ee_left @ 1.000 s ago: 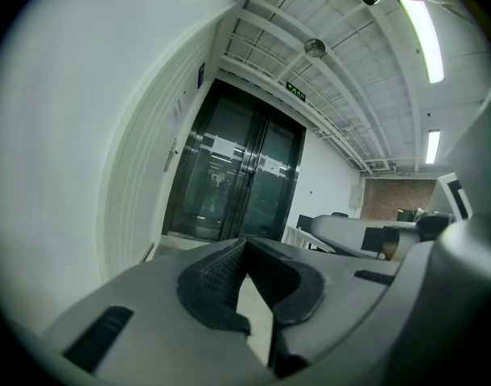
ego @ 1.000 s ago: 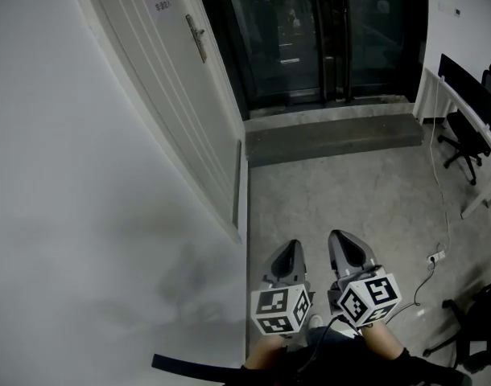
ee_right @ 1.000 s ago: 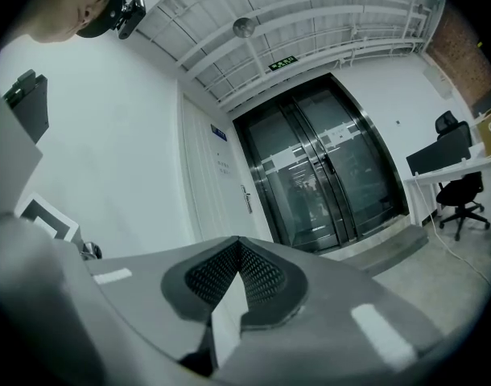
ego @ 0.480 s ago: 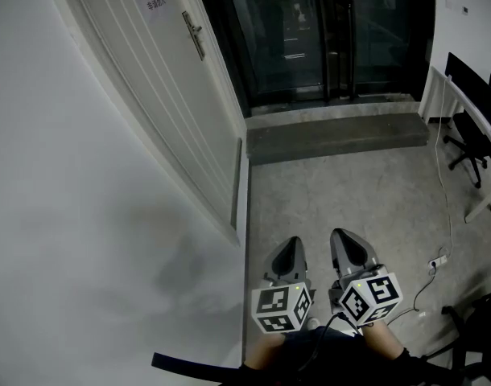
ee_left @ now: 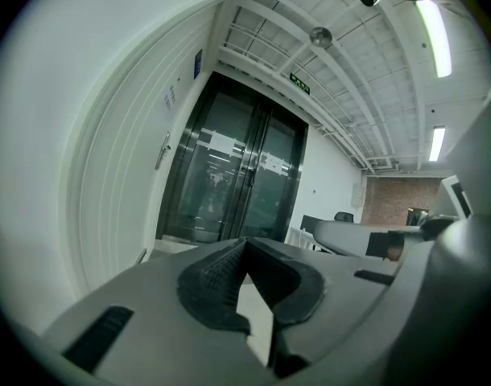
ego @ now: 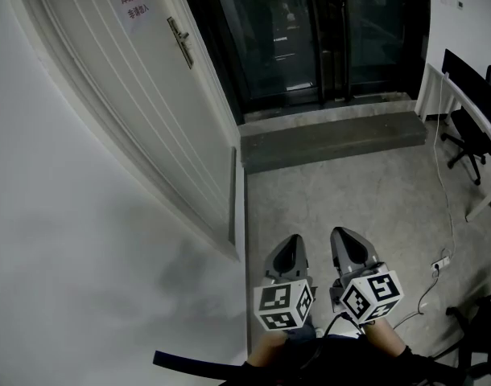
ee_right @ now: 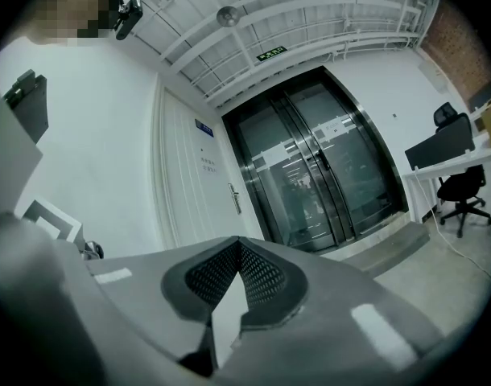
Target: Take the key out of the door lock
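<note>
A white door (ego: 141,95) stands in the wall at the upper left, well ahead of me. Its metal lever handle (ego: 179,41) also shows in the left gripper view (ee_left: 162,151) and the right gripper view (ee_right: 234,199). No key can be made out at this distance. My left gripper (ego: 290,244) and right gripper (ego: 348,238) are held side by side low in the head view, pointing forward over the floor. Both are shut with nothing between the jaws, as the left gripper (ee_left: 245,244) and right gripper (ee_right: 240,244) show close up.
A white wall (ego: 68,256) runs along my left. Dark glass double doors (ego: 310,39) close off the far end behind a dark step (ego: 334,139). A desk with an office chair (ego: 467,135) stands at the right. A cable and power strip (ego: 440,262) lie on the floor.
The view and both grippers have moved forward along the wall; the door and its handle have slid left in the head view and look nearer. Both grippers stayed shut.
</note>
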The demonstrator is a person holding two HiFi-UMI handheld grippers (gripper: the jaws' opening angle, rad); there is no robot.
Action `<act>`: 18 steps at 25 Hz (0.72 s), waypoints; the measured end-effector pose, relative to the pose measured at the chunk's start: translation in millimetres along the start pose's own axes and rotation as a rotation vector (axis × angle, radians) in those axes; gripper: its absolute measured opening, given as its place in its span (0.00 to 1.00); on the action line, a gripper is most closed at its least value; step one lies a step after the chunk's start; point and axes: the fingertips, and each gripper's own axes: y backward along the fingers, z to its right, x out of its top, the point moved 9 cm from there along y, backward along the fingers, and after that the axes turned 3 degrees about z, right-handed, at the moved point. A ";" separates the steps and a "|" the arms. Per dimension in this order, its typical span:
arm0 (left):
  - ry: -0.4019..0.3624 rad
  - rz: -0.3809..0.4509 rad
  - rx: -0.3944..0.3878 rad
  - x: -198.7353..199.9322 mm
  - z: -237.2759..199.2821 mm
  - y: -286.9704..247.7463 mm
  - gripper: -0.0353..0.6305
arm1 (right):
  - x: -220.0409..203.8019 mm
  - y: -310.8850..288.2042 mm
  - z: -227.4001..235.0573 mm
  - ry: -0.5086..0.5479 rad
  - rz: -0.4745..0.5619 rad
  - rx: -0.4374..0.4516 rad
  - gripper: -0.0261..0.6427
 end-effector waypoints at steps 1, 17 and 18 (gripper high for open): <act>-0.002 0.000 0.001 3.0 -5.1 -9.4 0.05 | 1.2 -10.5 2.6 0.001 0.000 0.001 0.04; -0.016 -0.028 -0.024 43.7 -105.5 -133.5 0.05 | -2.5 -175.4 18.9 -0.008 0.016 -0.037 0.04; -0.014 -0.028 -0.026 44.1 -108.2 -137.3 0.05 | -2.8 -179.3 19.8 -0.007 0.020 -0.041 0.04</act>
